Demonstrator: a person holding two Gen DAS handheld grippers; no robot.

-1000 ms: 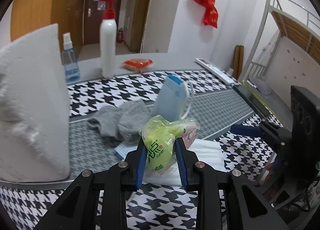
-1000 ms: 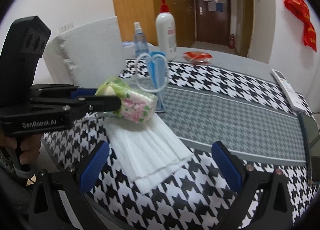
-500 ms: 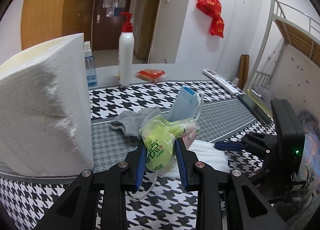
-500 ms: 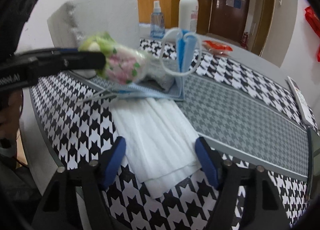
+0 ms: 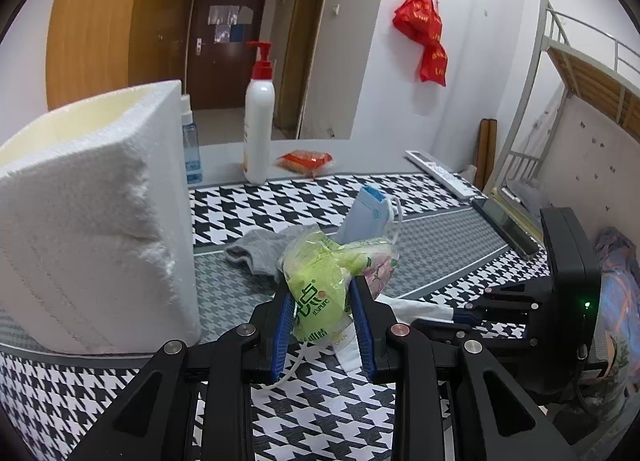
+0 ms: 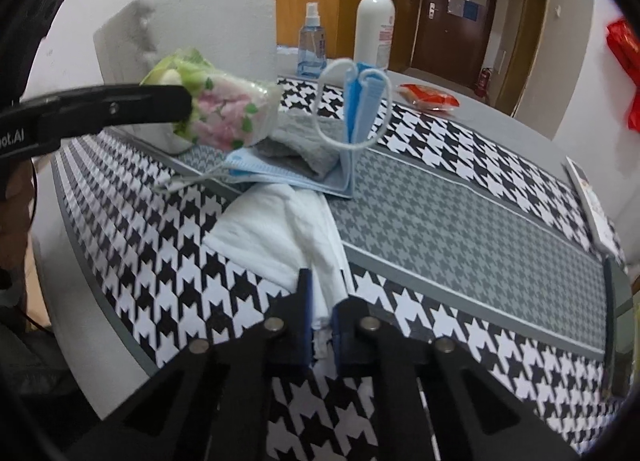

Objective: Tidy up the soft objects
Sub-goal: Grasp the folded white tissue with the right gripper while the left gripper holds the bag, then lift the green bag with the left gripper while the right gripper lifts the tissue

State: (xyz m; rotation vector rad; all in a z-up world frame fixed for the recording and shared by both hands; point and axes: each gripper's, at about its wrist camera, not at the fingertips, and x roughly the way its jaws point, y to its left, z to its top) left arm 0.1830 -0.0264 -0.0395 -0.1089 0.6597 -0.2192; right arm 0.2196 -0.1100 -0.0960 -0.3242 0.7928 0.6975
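we are holding the green plastic tissue pack point(image 5: 320, 297) in the left gripper point(image 5: 322, 315) while the right gripper point(image 6: 321, 315), fingers just closing on the white folded cloth point(image 6: 280, 237), is readying to lift it off the bench point(image 6: 460, 229).

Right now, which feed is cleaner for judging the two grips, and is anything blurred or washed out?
Left wrist view: sharp, evenly lit, the tissue pack crisp in the left gripper; fisheye bends the edges. Right wrist view: softer, that pack slightly blurred, the white cloth nearly blown out at the right gripper.
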